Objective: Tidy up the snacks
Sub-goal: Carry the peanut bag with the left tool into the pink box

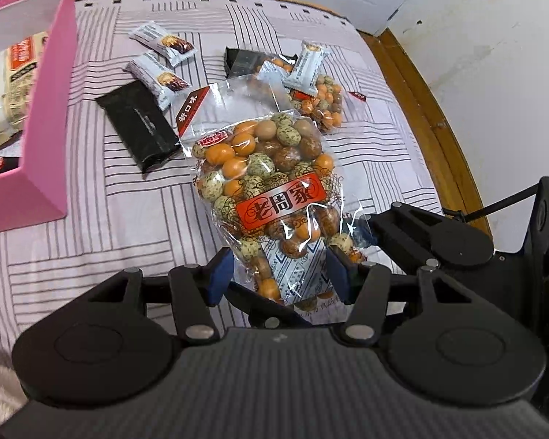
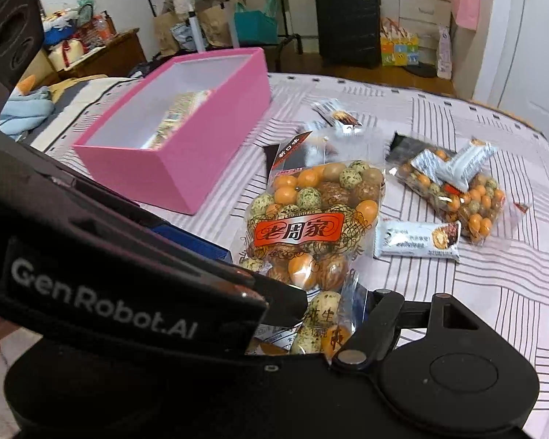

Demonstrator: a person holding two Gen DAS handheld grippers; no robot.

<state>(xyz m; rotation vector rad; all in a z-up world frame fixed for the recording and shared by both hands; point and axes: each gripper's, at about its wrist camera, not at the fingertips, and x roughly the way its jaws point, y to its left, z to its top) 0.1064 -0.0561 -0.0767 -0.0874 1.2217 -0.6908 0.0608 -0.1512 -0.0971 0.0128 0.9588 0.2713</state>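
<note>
The left wrist view shows both blue pads of the left gripper (image 1: 278, 274) pressed against the bottom end of a clear bag of coated peanuts (image 1: 271, 190), partly closed on it, with the bag standing up off the striped bedsheet (image 1: 91, 219). The right wrist view gives what that one lacks: the room behind, with a black suitcase (image 2: 347, 23) at 12 o'clock and bags along the wall, and the whole length of the pink box (image 2: 186, 135) at 10 o'clock, its white inside holding at least one wrapped snack. In this view the left gripper's black body crosses the lower left and hides one finger of the right gripper (image 2: 333, 325); its other finger lies against the bag's lower right edge, set fairly wide, but I cannot tell whether it truly grips the bag. The held bag is transparent, packed with orange, brown and speckled green-white balls, with a red label of Chinese characters across its middle and a dark red corner tab. A second such bag (image 1: 320, 104) lies flat at 1 o'clock of it. Black packets number two in the left wrist view: one (image 1: 139, 124) at 10 o'clock, one (image 1: 243, 62) at 12 o'clock. White wrapped snack bars (image 1: 163, 40) number three there, one resting on the second bag; the right wrist view shows a further bar (image 2: 419, 239) at 3 o'clock.
</note>
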